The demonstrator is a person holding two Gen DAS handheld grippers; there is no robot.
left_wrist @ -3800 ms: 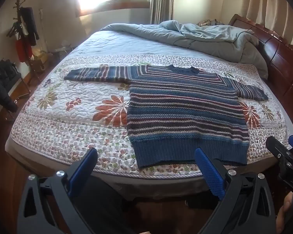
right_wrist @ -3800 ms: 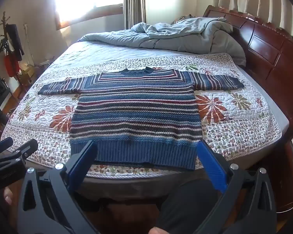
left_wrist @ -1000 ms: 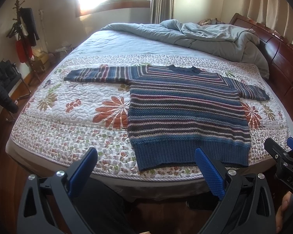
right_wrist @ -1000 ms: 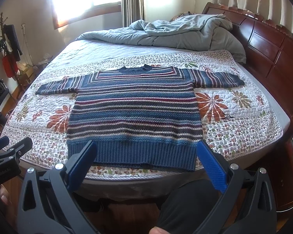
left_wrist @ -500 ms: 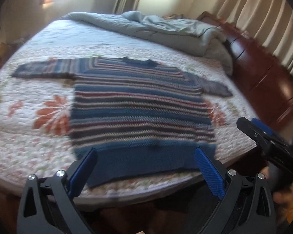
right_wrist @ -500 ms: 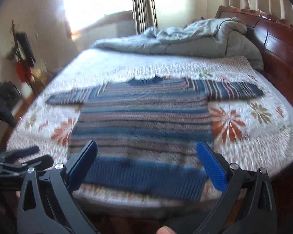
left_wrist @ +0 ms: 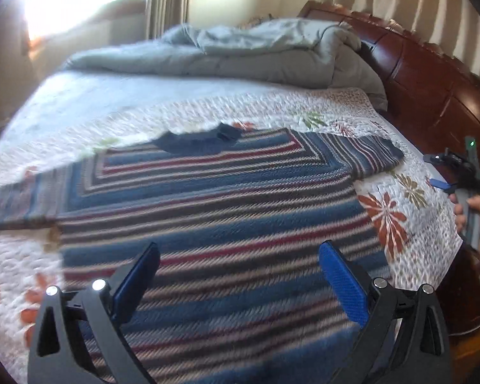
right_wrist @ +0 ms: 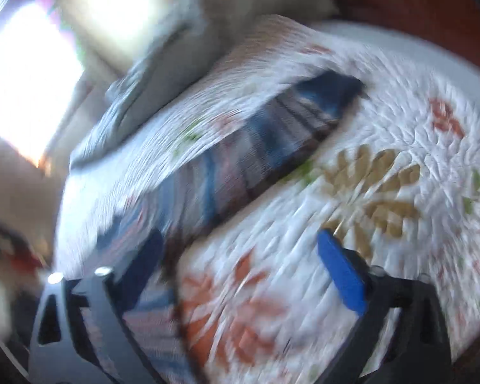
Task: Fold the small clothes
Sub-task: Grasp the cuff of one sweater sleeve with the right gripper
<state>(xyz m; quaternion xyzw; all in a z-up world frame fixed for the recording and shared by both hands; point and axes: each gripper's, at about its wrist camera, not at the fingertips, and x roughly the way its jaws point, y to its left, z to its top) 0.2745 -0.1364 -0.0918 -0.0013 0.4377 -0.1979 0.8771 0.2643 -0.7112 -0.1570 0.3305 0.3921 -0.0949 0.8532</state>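
Note:
A blue striped knitted sweater [left_wrist: 227, 198] lies flat, sleeves spread, on a floral quilt [left_wrist: 400, 198] that covers the bed. My left gripper [left_wrist: 239, 249] hovers open over the sweater's body with nothing between its blue pads. At the bed's right edge a hand holds my right gripper [left_wrist: 430, 170] just past the right sleeve's cuff. The blurred, tilted right wrist view has the right gripper [right_wrist: 240, 236] above the quilt [right_wrist: 384, 128], with the right sleeve [right_wrist: 272, 147] ahead and to its left. Its jaws are closing, and only quilt lies below them.
A crumpled grey duvet [left_wrist: 240, 51] is heaped at the far end of the bed. A dark wooden headboard [left_wrist: 432, 89] runs along the right side, with curtains behind it. A bright window is at the far left. The person's hand [left_wrist: 476, 217] is beside the bed's right edge.
Both grippers have swung in from the foot of the bed. The left now hangs over the sweater's body. The right has rolled and gone to the right sleeve, its jaws narrower.

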